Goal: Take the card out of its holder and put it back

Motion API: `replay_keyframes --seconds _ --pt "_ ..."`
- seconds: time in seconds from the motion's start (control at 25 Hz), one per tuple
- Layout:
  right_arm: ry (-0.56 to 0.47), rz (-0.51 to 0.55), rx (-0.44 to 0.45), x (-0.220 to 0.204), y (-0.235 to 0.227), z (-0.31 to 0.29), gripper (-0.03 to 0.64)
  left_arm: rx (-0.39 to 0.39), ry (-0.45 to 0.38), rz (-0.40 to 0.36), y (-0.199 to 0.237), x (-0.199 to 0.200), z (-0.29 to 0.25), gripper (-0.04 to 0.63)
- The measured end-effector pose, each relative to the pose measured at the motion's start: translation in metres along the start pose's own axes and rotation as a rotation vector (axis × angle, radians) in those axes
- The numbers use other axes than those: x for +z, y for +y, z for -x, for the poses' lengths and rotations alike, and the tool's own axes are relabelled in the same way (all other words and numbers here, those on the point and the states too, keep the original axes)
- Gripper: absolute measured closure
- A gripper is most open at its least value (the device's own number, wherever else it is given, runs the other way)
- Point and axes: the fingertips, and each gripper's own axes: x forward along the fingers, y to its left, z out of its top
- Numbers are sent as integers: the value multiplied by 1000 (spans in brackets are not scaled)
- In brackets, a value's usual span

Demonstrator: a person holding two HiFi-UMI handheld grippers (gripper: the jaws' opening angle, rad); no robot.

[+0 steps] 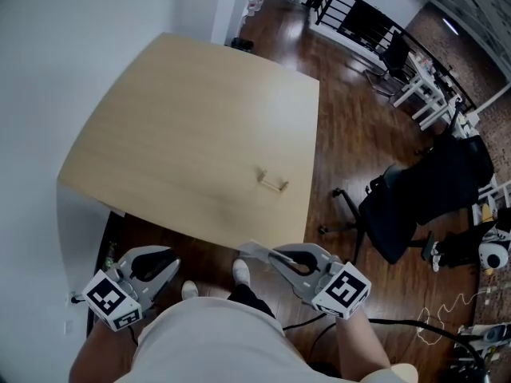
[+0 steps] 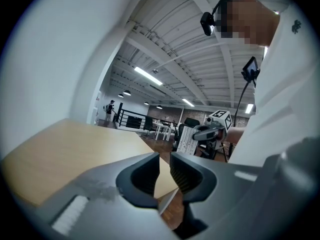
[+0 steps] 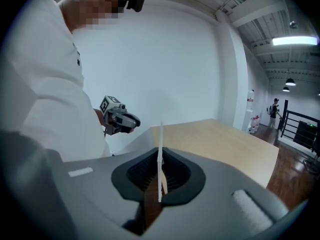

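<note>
Fingers of right gripper (image 3: 160, 178) pinched thin white card (image 3: 160, 149) | left gripper (image 2: 164, 173) gaped empty | small wooden holder (image 1: 272, 183) sat twelve o'clock | card needed squaring before lowering

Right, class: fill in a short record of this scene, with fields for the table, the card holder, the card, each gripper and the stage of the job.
Table: light wooden table, carrying only the holder
Holder: small tan card holder, standing near the table's right edge, no card seen in it
Card: thin white card, seen edge-on, off the table
Right: right gripper shut on the card, held close to the person's body
Left: left gripper with jaws slightly apart, nothing between them
Stage: card out of the holder, not yet put back
</note>
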Motion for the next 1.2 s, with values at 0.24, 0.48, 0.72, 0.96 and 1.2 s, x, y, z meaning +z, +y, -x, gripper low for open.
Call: replay_keyframes --seconds 0.24,0.48,0.72,0.96,1.2 --pt "-5 -19 -77 -16 -76 8 595 12 -53 48 3 20 -16 523" --pt "15 0 -106 -30 -168 4 595 61 -106 76 6 35 -43 524" --pt "21 26 -68 -40 -240 -11 595 141 -92 87 7 41 -74 524" --pt "47 24 -20 -70 -286 -36 595 219 -81 115 -1 44 -95 524" --pt "77 17 39 -98 -301 -64 595 300 -59 138 -5 40 -102 523"
